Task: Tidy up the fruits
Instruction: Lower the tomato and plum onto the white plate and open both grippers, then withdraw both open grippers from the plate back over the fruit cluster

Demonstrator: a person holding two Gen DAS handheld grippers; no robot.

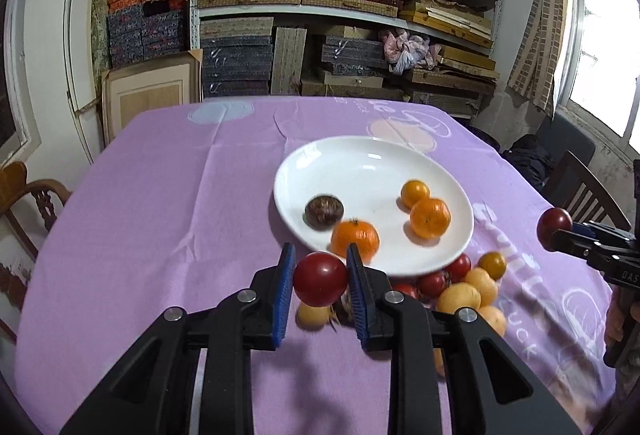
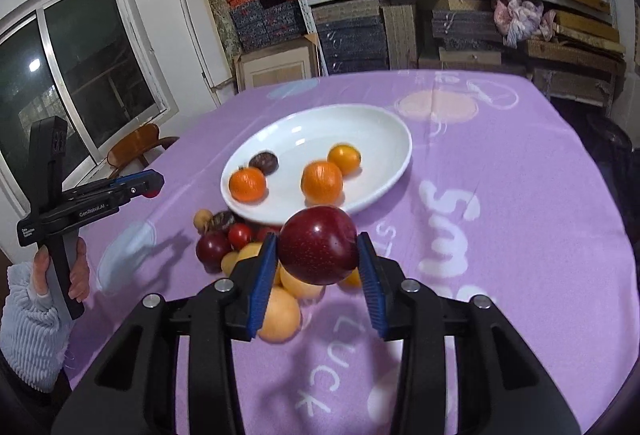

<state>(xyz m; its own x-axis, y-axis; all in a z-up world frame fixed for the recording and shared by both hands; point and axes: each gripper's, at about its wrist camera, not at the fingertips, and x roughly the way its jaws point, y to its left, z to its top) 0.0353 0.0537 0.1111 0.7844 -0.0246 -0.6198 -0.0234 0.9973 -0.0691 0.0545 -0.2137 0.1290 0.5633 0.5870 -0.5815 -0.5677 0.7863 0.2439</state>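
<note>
Glossy round red tomato [image 1: 320, 279] clamped in left claw [image 1: 321, 285], smooth dark plum [image 2: 318, 245] in right claw [image 2: 318, 267].

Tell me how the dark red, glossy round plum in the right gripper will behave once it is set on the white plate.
The dark red plum looks round with no flat side, so it will probably roll. Its glossy skin may slip between the right gripper pads. The shallow white plate has a low rim, likely a weak stop.
</note>
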